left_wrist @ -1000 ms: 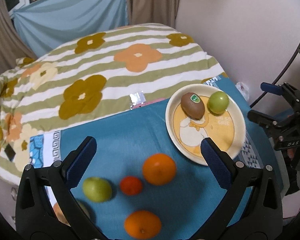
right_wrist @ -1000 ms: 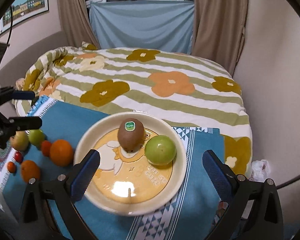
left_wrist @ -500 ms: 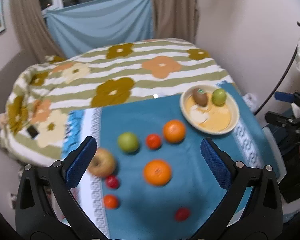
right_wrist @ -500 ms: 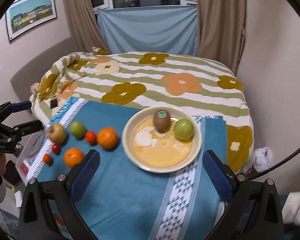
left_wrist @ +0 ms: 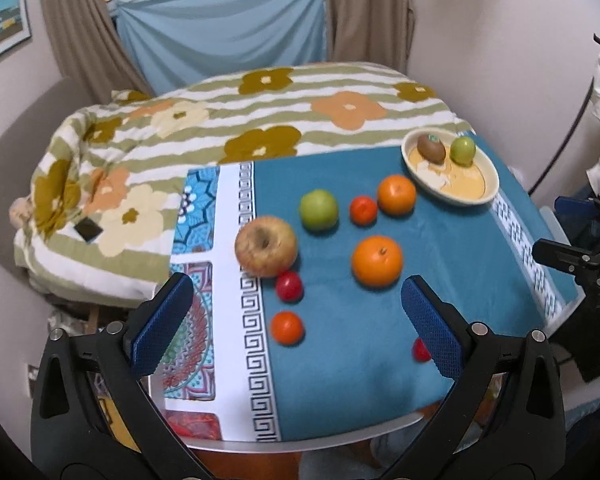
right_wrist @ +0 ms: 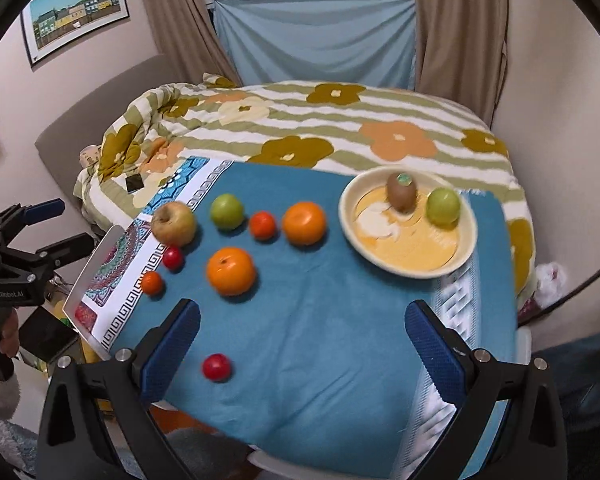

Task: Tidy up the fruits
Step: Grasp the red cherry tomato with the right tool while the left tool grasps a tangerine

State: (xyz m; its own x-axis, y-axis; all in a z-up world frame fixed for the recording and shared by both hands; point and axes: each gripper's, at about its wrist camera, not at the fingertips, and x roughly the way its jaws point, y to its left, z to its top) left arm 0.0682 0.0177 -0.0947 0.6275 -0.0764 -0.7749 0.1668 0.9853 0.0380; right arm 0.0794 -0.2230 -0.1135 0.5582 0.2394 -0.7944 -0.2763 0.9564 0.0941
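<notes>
A cream plate [right_wrist: 408, 264] [left_wrist: 488, 184] at the table's far right holds a brown kiwi [right_wrist: 401, 193] and a small green fruit [right_wrist: 443, 207]. On the blue cloth [right_wrist: 320, 320] lie a yellowish apple [right_wrist: 174, 223], a green apple [right_wrist: 227, 210], two large oranges [right_wrist: 304, 223] [right_wrist: 231, 271], small orange fruits [right_wrist: 262, 225] [right_wrist: 152, 283] and small red fruits [right_wrist: 173, 257] [right_wrist: 217, 367]. My left gripper [left_wrist: 298, 326] is open and empty, held above the near edge. My right gripper [right_wrist: 302, 340] is open and empty, back from the plate.
The small table stands against a bed with a flowered, striped quilt [right_wrist: 320, 128]. A patterned white cloth border [left_wrist: 228, 300] covers the table's left side. A wall is close on the right, and curtains hang behind the bed.
Both grippers have pulled back and up from the table. The plate and fruits look smaller and the whole table top has come into view. No fruit has moved.
</notes>
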